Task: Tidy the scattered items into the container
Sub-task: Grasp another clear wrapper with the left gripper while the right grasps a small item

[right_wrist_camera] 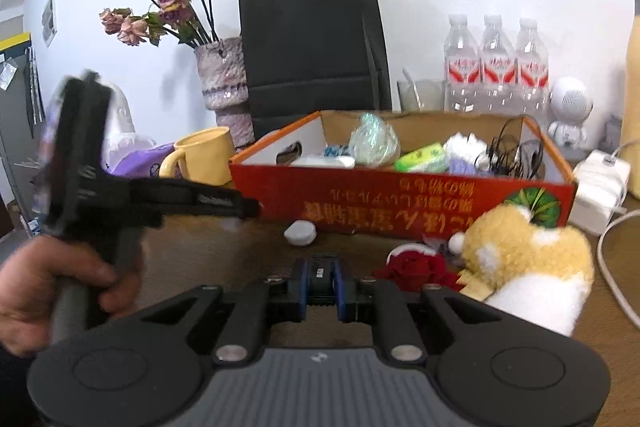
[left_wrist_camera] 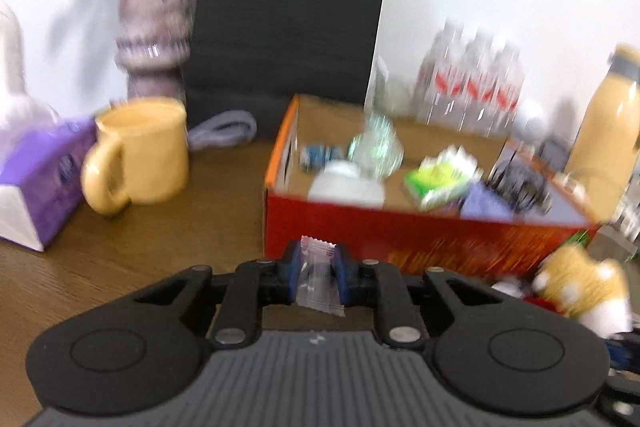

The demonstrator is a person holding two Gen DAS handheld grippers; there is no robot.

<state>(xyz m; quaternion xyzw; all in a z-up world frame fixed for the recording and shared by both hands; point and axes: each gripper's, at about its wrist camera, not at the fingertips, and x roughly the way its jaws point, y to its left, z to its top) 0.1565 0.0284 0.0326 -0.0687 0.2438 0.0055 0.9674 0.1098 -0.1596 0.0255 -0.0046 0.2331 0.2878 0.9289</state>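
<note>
In the left wrist view my left gripper [left_wrist_camera: 319, 269] is shut on a small clear sachet [left_wrist_camera: 318, 279] with a crimped white top, held just in front of the red cardboard box [left_wrist_camera: 400, 231]. The box holds several items, among them a green packet [left_wrist_camera: 438, 179] and a white tub [left_wrist_camera: 346, 185]. My right gripper [right_wrist_camera: 322, 281] is shut on a small black block with a white label [right_wrist_camera: 321, 277], low over the wooden table. A white round lump [right_wrist_camera: 300, 231] lies on the table before the box [right_wrist_camera: 400, 201]. A tan and white plush toy [right_wrist_camera: 524, 259] and a red item [right_wrist_camera: 416, 267] lie to the right.
A hand [right_wrist_camera: 48, 287] holds the left gripper [right_wrist_camera: 250, 207] at the left of the right wrist view. A yellow mug [left_wrist_camera: 140, 151], a purple tissue box [left_wrist_camera: 40, 179], a vase [left_wrist_camera: 154, 39], a black paper bag [left_wrist_camera: 288, 15], water bottles [right_wrist_camera: 496, 67] and a white charger [right_wrist_camera: 600, 187] surround the box.
</note>
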